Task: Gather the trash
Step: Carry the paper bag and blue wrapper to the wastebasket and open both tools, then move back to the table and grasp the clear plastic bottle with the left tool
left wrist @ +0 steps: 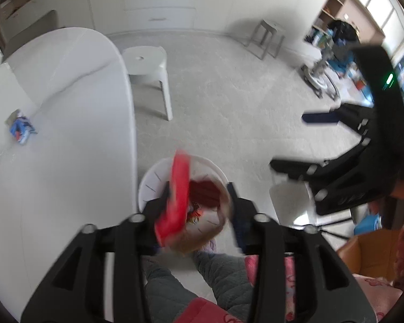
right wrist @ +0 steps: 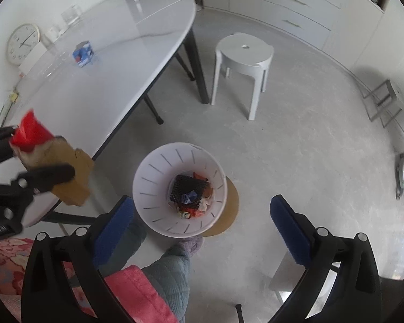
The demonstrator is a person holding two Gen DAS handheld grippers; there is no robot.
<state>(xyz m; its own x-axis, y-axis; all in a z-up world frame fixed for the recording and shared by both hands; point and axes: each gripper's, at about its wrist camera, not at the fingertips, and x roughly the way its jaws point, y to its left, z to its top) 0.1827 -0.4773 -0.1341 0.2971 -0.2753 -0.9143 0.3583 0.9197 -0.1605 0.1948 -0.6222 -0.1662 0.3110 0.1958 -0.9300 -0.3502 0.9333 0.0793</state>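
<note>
My left gripper point(left wrist: 199, 204) holds a red and brown paper wrapper point(left wrist: 175, 202) between its fingers, above the white trash bin point(left wrist: 159, 177) on the floor. From the right wrist view the same wrapper point(right wrist: 51, 161) sits in the left gripper point(right wrist: 37, 156) beside the table edge. The bin point(right wrist: 148, 177) holds several pieces of dark and red trash. My right gripper point(right wrist: 202, 231) is open and empty above the bin; it also shows in the left wrist view point(left wrist: 304, 140). A blue crumpled packet point(right wrist: 83, 53) lies on the white table point(right wrist: 121, 53).
A white stool point(right wrist: 242, 56) stands beyond the bin. A brown round disc point(right wrist: 226, 210) lies under the bin. My legs and slippers point(right wrist: 191, 242) are below the bin. A grey stool point(left wrist: 266, 37) and cluttered shelves are at the far wall.
</note>
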